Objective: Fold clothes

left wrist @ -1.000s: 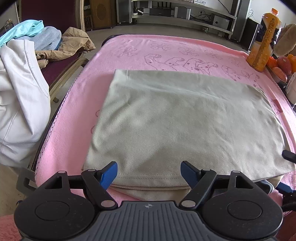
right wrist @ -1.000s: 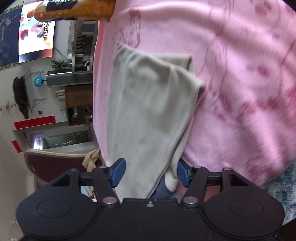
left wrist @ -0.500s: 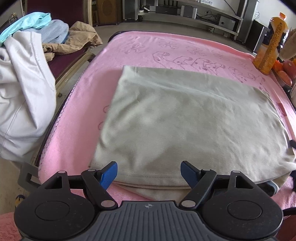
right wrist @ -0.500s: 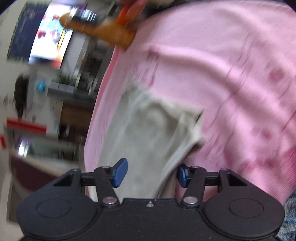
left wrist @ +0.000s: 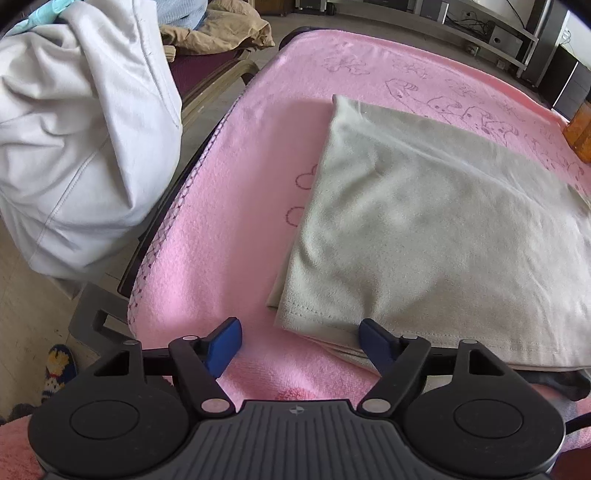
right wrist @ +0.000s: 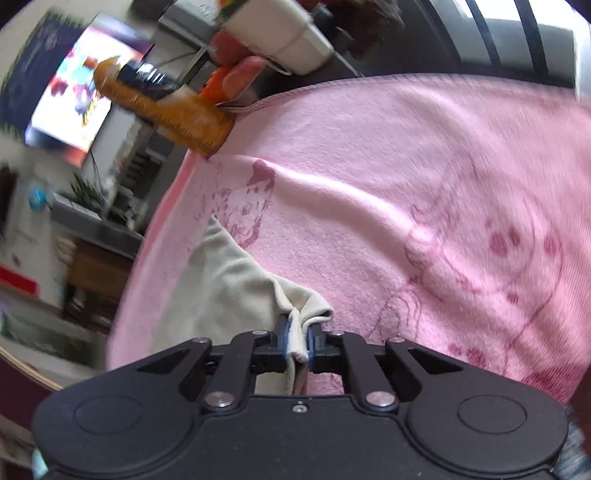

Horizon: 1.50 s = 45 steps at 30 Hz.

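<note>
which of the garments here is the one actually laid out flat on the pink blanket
The beige garment, spread flat on the pink blanket. The white garment and tan garment sit bunched off to the left, beyond the blanket.

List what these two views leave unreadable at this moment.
- Beige garment: right side cut off by the left wrist view's edge.
- Orange bottle: label motion-blurred in the right wrist view.
- How much cloth the right gripper holds: hidden between its fingers.
- Dark item: mostly under the garment.
</note>
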Each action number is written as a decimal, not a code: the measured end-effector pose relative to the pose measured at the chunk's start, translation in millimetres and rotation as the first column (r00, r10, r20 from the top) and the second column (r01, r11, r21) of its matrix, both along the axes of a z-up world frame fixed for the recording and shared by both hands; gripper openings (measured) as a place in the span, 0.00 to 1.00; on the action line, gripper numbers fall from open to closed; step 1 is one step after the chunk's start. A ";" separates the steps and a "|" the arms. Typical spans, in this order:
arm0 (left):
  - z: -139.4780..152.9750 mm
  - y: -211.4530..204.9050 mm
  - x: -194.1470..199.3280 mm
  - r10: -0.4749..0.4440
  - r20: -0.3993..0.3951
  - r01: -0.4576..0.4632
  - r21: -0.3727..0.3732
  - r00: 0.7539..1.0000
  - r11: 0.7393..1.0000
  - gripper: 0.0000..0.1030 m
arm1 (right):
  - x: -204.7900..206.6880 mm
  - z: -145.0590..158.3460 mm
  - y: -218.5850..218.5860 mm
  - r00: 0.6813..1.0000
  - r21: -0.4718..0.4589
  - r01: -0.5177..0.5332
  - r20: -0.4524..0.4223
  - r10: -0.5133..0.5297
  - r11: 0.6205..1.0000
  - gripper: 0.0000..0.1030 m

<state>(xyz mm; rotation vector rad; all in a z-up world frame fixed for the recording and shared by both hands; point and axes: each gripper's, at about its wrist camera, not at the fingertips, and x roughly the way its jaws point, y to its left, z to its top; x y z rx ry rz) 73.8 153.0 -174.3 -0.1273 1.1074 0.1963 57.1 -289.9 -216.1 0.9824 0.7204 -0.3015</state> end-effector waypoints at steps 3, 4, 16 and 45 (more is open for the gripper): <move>12.0 -3.4 -9.6 -0.059 0.037 0.059 0.011 0.998 0.998 0.66 | 2.7 22.7 16.9 0.999 -0.146 -0.048 -0.010 0.047 0.988 0.07; 17.9 -2.8 -14.5 -0.079 0.058 0.078 0.013 0.995 0.997 0.69 | 4.3 31.4 23.7 0.998 -0.200 -0.068 -0.005 0.068 0.978 0.07; 64.9 43.2 -47.4 -0.099 0.236 0.117 -0.063 0.967 0.991 0.77 | 23.3 120.3 150.6 0.921 -0.628 -0.285 0.029 0.388 0.724 0.07; 57.1 98.2 -52.7 0.196 0.266 -0.108 -0.313 0.944 0.943 0.75 | 32.5 89.0 340.8 0.515 -0.586 -0.694 0.004 0.857 0.420 0.06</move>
